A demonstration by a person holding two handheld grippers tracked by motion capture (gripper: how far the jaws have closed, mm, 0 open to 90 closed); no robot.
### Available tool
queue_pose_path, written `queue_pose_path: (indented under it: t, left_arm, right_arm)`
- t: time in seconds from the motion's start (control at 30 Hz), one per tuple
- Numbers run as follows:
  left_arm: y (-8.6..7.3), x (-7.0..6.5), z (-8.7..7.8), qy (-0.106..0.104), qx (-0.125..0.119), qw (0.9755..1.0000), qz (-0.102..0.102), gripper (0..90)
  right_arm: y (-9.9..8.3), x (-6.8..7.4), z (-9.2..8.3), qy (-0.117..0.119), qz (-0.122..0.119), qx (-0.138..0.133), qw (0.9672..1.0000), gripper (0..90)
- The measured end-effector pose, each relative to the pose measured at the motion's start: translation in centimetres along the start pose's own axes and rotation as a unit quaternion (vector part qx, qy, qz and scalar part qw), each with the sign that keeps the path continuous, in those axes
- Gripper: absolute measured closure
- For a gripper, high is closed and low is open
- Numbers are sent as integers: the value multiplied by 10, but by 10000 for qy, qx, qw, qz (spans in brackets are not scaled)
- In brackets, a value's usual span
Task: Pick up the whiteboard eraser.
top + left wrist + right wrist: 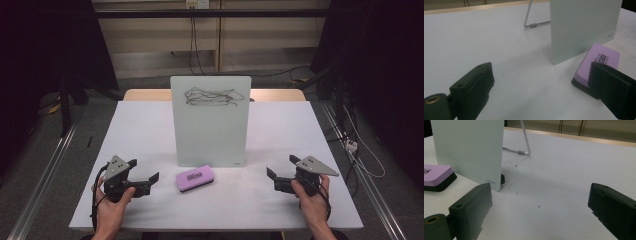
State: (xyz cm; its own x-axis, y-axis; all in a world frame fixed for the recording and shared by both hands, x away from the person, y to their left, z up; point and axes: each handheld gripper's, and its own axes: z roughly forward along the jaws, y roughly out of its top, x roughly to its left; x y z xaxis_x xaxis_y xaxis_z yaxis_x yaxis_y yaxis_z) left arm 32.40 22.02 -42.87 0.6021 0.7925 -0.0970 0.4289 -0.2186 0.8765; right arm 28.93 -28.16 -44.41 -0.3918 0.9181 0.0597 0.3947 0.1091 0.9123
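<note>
High view: left gripper [148,173] and right gripper [281,167] rest on the table [140,130], jaws spread wide, empty, flanking the purple eraser [194,178] before the upright whiteboard [210,125].

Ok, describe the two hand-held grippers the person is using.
Both are black with two blocky jaws. The left hand-held gripper and the right hand-held gripper each carry a grey three-cornered plate on top and trail a black cable. No sleeves show on the forearms.
</note>
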Motion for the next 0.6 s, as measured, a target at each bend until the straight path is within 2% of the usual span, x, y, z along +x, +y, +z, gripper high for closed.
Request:
queue_pose_path:
  t: [0.03,0.13,0.3,0.43,0.6]
  left_arm:
    - [0,-1,0,-45,47,9999,103,76]
    - [1,-2,2,-85,11,9998,168,78]
    - [2,-4,7,-173,158,9993,282,78]
    - [6,-4,13,-572,329,9978,115,78]
    - [11,-6,15,-666,393,9968,194,79]
  right_arm:
    - [0,-1,0,3,-18,6,10000,54]
    - [-1,-2,-1,5,47,4,10000,56]
    - [0,-2,-3,30,23,-10,10000,56]
    - [0,-1,-1,72,11,-4,10000,57]
    - [0,-1,1,119,13,-2,9999,57]
